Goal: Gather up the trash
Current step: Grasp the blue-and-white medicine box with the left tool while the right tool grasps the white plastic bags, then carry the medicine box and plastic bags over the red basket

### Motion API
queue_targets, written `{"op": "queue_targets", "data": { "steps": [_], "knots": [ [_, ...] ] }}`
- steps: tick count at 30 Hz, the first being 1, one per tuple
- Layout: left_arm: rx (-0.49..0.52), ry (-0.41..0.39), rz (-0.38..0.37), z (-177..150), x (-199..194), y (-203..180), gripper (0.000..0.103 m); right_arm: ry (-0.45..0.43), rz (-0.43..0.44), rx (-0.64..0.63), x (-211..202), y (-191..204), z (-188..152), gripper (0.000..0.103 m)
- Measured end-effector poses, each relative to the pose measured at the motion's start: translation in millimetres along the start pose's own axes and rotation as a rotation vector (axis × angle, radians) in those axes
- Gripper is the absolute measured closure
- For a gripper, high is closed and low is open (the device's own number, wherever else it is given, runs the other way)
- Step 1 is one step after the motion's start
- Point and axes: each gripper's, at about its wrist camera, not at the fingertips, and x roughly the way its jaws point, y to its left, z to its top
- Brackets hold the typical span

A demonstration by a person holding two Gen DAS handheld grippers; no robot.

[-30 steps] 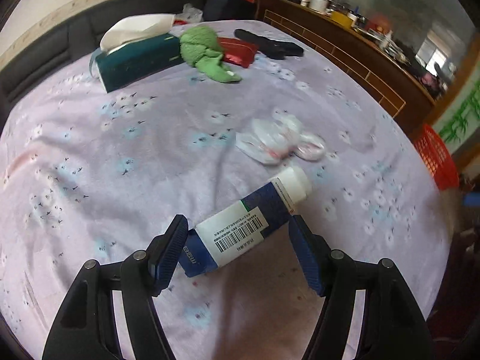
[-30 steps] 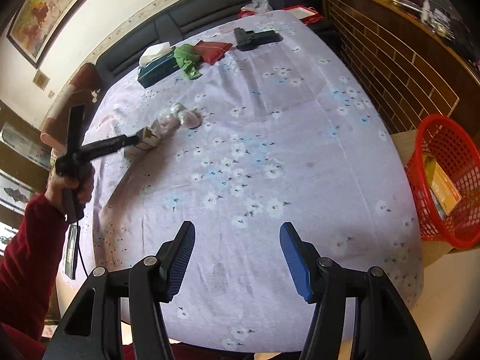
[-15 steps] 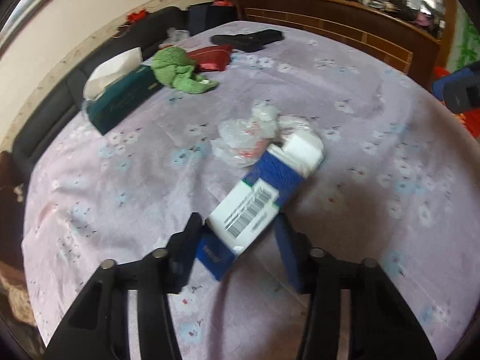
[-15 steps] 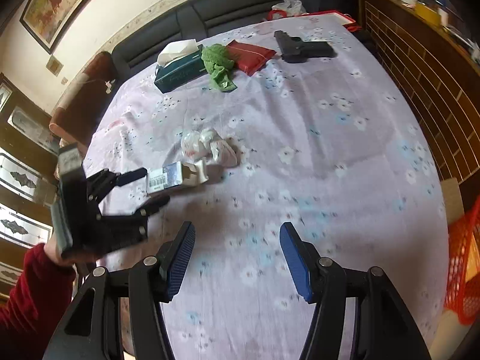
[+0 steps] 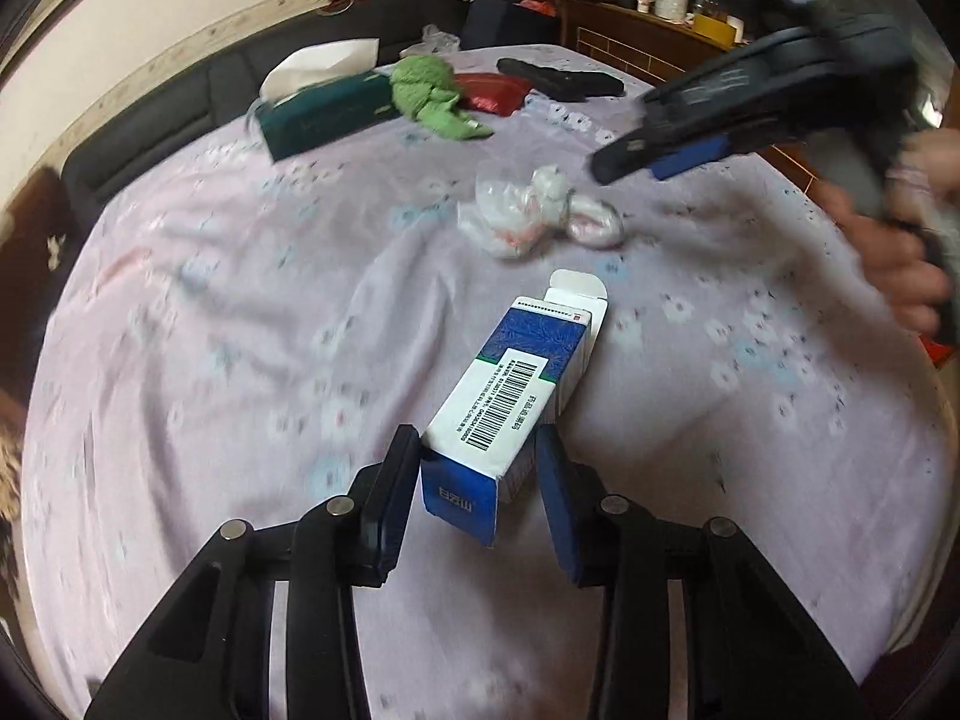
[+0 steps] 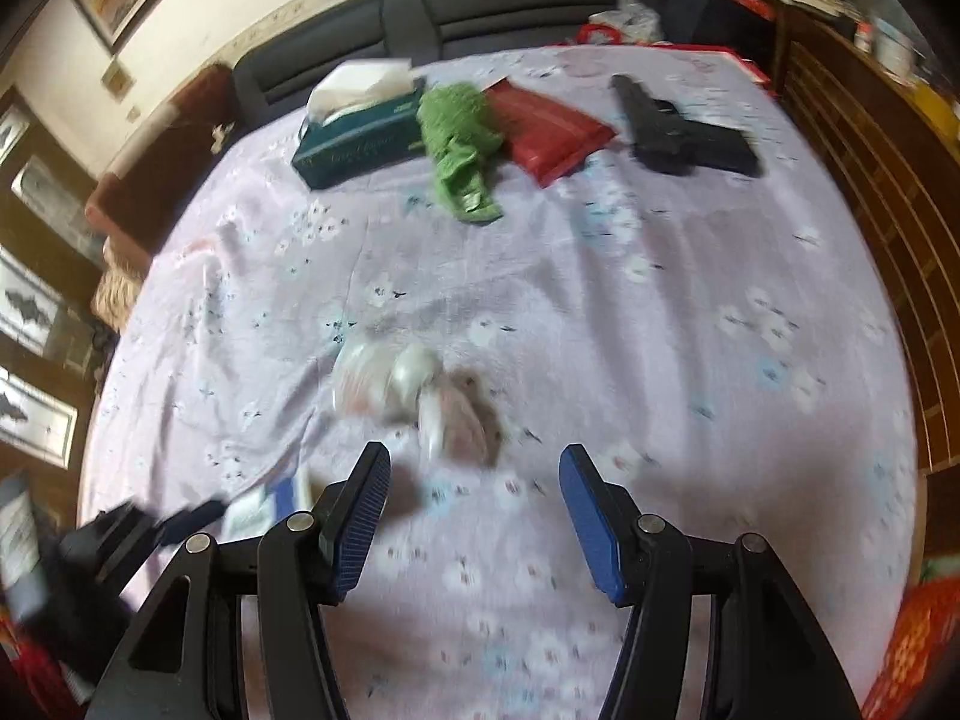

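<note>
Left gripper [image 5: 477, 480]: jaws closing on the near end of a blue and white carton [image 5: 510, 402]. Both pads sit against its sides, so it counts as grasped. The carton's far flap stands open; whether the far end touches the tablecloth [image 5: 240, 330] cannot be told.

Right gripper [image 6: 474, 504]: jaws apart, nothing between them. It hangs over the cloth just short of a crumpled wad of clear plastic wrap [image 6: 414, 390]. In the left view the same gripper shows from the side, blurred, above and to the right of the wad, with a hand on its grip.

Position of the trash: the carton is near the table's front edge, in the left jaws. The plastic wad lies loose in the middle of the table, just beyond the carton.

Other items at the far side: tissue box [image 6: 360, 126], green cloth [image 6: 459, 144], red pouch [image 6: 552, 126], black pistol-shaped object [image 6: 678, 132]. Whether any of these counts as trash cannot be told.

Progress, as judged: early to middle. One piece is gripped but not yet binned. The plastic wad is untouched and looks like the right gripper's target. No bin can be made out clearly in these views; something red shows at the lower right corner of the right view, too blurred to name.
</note>
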Motion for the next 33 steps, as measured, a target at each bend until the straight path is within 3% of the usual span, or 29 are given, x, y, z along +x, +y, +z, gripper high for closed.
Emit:
{"op": "queue_targets", "data": {
  "steps": [7, 8, 9, 10, 20, 21, 22, 23, 25, 33],
  "knots": [
    [-0.032, -0.051, -0.053, -10, -24, 6, 0.057, 0.058, 0.029, -0.079, 47, 18, 9, 0.042],
    [-0.033, -0.068, -0.054, -8, -29, 7, 0.051, 0.061, 0.033, -0.089, 48, 20, 7, 0.048],
    [-0.028, -0.083, -0.049, -6, -32, 8, 0.048, 0.072, 0.033, -0.099, 52, 23, 5, 0.069],
    [-0.02, -0.092, -0.044, -4, -33, 9, 0.042, 0.07, 0.024, -0.1, 51, 24, 3, 0.076],
    [0.122, -0.013, -0.053, 7, 4, -9, 0.042, 0.013, 0.022, 0.03, -5, 8, -35, 0.078],
    [0.121, -0.007, -0.04, 6, 9, -11, 0.042, 0.002, 0.03, 0.048, -14, 4, -42, 0.078],
    [0.116, 0.007, -0.039, 6, 14, -11, 0.048, -0.004, 0.032, 0.06, -20, 2, -47, 0.078],
    [0.11, 0.016, -0.038, 6, 17, -11, 0.062, -0.011, 0.038, 0.074, -28, -2, -54, 0.078],
    [0.082, 0.035, -0.019, 6, 24, -12, 0.067, -0.026, 0.045, 0.097, -42, -5, -67, 0.077],
    [-0.146, -0.033, 0.079, -8, -3, -25, 0.068, -0.049, 0.031, 0.135, -71, -6, -116, 0.077]
  ]
}}
